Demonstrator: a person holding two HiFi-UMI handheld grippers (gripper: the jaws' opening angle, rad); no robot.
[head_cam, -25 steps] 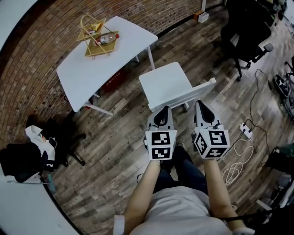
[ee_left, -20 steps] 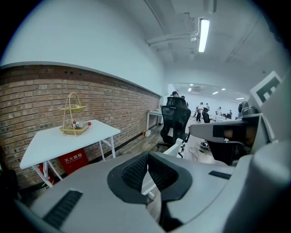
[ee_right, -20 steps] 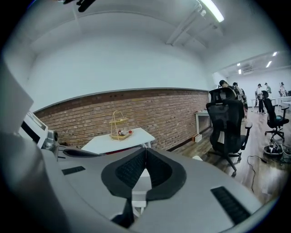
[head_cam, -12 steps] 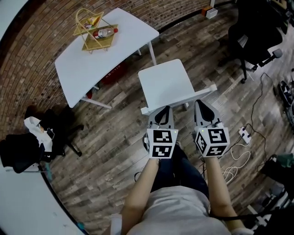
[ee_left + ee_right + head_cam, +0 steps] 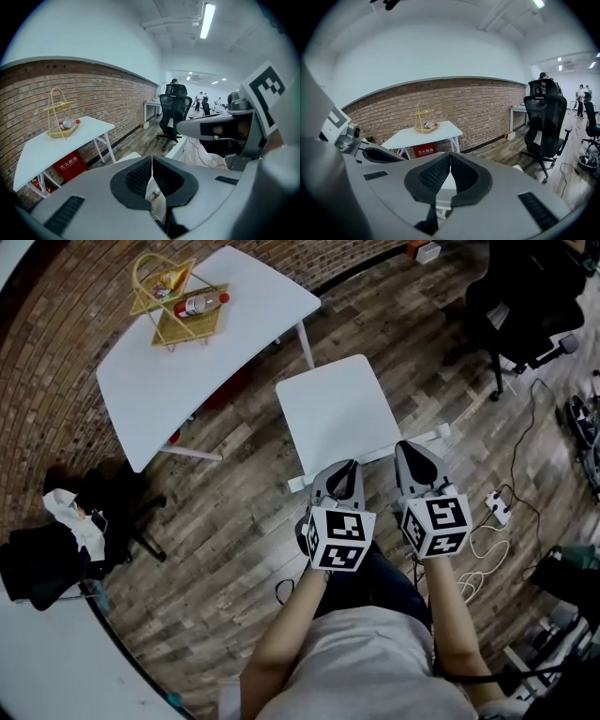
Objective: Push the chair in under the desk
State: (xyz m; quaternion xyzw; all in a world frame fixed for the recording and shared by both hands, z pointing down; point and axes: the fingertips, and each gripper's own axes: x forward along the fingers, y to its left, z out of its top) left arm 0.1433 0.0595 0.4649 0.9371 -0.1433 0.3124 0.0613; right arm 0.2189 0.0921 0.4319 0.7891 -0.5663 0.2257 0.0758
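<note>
Far ahead and left of the jaws, the white desk (image 5: 211, 357) bears a yellow wire basket (image 5: 183, 329) with a red-capped bottle (image 5: 199, 304) lying in it. The white chair (image 5: 337, 413) stands clear of the desk, its backrest right at both jaw tips. The left gripper (image 5: 347, 468) and the right gripper (image 5: 409, 448) both have their jaws pressed together, pinching nothing.

Head view steeply down from above; both gripper views low, level, toward the shared white desk (image 5: 234, 334).
</note>
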